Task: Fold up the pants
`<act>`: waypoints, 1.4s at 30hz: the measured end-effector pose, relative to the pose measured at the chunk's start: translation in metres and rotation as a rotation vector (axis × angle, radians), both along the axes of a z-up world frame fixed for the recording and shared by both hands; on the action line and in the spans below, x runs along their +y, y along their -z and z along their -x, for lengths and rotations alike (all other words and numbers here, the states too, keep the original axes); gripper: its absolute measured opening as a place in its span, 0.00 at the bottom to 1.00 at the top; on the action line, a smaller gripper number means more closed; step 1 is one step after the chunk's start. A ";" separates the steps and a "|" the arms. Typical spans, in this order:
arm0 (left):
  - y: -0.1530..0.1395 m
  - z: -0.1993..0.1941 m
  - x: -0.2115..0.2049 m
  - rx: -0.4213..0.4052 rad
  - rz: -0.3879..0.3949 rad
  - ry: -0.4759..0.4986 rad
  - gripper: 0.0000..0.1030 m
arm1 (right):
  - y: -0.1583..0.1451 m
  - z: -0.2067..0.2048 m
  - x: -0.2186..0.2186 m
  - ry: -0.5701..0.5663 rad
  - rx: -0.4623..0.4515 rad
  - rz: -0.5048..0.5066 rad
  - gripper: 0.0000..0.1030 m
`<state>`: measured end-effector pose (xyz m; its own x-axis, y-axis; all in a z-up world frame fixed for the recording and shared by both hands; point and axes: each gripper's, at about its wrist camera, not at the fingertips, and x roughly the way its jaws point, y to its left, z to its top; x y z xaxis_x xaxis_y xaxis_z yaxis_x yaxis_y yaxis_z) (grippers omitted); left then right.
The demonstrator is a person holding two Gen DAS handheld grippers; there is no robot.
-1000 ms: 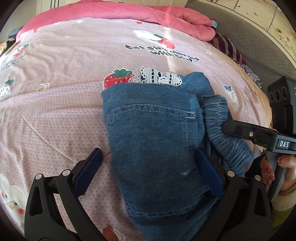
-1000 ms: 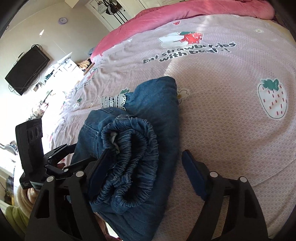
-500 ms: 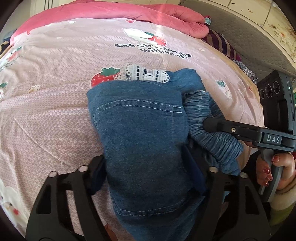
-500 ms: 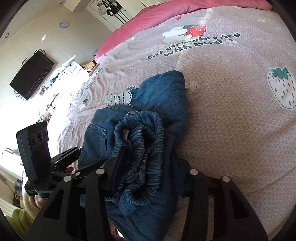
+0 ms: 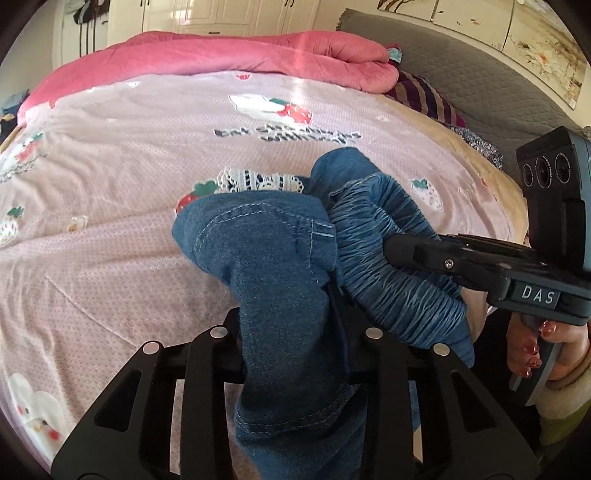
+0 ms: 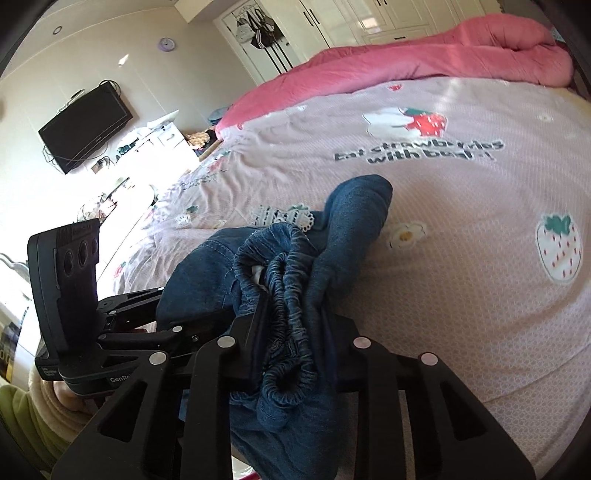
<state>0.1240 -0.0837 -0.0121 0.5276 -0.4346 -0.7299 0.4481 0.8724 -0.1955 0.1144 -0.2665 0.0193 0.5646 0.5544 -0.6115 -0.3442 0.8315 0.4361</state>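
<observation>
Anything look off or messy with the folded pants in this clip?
Yes. The pants are bunched, not flat: the left claw and right claw both squeeze the bundle, so the elastic waistband bulges out crumpled, and a lace trim pokes out at the far edge.

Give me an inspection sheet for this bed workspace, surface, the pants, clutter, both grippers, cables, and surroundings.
Surface: bedsheet, pink with strawberry prints, lightly wrinkled.
Job's things: denim pants folded into a bundle, lace trim at the far edge, elastic waistband bunched toward the right.
Clutter: pink quilt heaped at the far edge; striped cloth beside it.
Grippers: left gripper shut on the pants' pocket side; right gripper shut on the waistband side.
Cables: wires dangle below the wall TV; none on the bed.
Surroundings: wall clock, white wardrobe doors, grey headboard.
</observation>
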 end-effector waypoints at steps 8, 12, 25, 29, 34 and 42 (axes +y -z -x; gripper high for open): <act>-0.036 -0.022 0.010 -0.095 0.009 -0.064 0.24 | -0.037 -0.031 0.015 -0.025 -0.083 0.040 0.23; -0.043 -0.039 0.013 -0.118 0.009 -0.092 0.24 | -0.041 -0.058 0.022 -0.032 -0.099 0.046 0.23; -0.032 -0.099 0.014 -0.120 0.029 -0.129 0.24 | -0.018 -0.133 0.019 0.013 -0.033 0.064 0.23; -0.019 -0.110 0.015 -0.096 0.022 -0.137 0.24 | 0.000 -0.145 0.018 0.022 0.005 0.075 0.23; -0.009 -0.116 0.015 -0.076 0.008 -0.143 0.24 | 0.012 -0.148 0.016 0.043 0.037 0.073 0.23; 0.007 -0.122 0.019 -0.030 -0.018 -0.169 0.30 | 0.026 -0.150 0.008 0.075 0.098 0.064 0.23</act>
